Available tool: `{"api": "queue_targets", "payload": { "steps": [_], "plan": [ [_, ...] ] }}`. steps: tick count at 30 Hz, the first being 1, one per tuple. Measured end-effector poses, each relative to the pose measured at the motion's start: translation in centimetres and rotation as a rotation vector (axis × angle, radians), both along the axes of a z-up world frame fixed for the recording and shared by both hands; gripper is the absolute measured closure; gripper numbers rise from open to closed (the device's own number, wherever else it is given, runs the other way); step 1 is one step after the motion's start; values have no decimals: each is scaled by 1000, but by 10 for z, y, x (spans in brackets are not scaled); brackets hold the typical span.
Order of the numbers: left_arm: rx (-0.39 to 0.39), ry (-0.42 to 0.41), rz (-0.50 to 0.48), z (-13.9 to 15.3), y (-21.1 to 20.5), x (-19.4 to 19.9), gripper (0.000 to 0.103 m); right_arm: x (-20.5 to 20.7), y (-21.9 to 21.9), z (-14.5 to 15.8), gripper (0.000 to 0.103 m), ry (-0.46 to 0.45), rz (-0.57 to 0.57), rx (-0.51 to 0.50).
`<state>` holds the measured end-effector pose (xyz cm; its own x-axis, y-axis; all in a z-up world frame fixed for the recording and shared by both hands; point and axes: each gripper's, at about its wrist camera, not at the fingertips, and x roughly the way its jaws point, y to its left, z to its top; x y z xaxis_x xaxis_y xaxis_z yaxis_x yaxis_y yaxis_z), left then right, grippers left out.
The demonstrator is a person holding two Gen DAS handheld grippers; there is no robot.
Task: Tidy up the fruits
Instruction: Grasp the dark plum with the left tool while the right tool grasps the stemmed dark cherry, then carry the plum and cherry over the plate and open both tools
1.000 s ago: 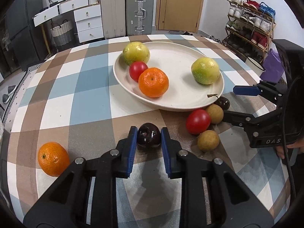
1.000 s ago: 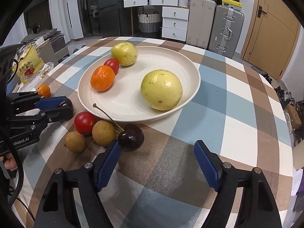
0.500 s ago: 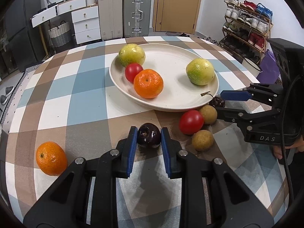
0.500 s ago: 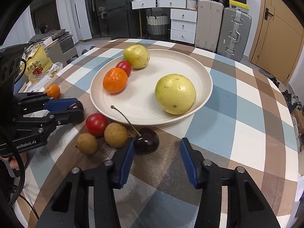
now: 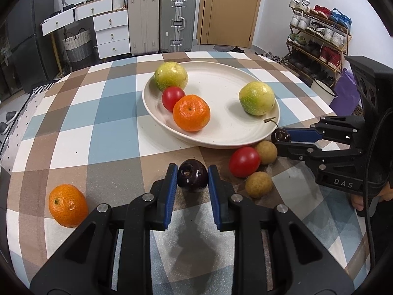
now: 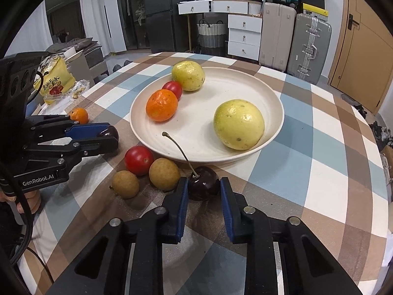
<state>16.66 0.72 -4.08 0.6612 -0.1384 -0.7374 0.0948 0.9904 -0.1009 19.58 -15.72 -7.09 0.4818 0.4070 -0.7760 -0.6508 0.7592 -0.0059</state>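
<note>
My left gripper (image 5: 192,175) is shut on a dark stemless cherry (image 5: 192,175) and holds it just above the checked tablecloth, near the cream plate (image 5: 221,135). My right gripper (image 6: 203,186) is shut on a dark cherry with a long stem (image 6: 203,183) at the plate's near rim (image 6: 208,158). The plate holds two yellow-green fruits (image 5: 256,98), an orange (image 5: 191,113) and a red tomato (image 5: 172,94). A red tomato (image 5: 244,161) and two brown longans (image 5: 258,184) lie on the cloth beside the plate.
A loose orange (image 5: 67,205) lies on the cloth at the left. A yellow snack bag (image 6: 55,81) sits beyond the table edge. Suitcases, drawers and a shoe rack stand behind the round table.
My right gripper moved forward and closed on the stemmed cherry. My left gripper kept its hold on the stemless cherry and drew back slightly from the plate.
</note>
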Motion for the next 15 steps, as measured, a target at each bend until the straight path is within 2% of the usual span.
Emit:
{"api": "queue_targets", "payload": {
  "steps": [6,15],
  "plan": [
    [-15,-40,1,8,2,-5,81,0,-9,8,78,-8,-17,33],
    [-41,-86,13,22,2,-8,81,-4,-18,29,78,-38,-19,144]
  ]
}}
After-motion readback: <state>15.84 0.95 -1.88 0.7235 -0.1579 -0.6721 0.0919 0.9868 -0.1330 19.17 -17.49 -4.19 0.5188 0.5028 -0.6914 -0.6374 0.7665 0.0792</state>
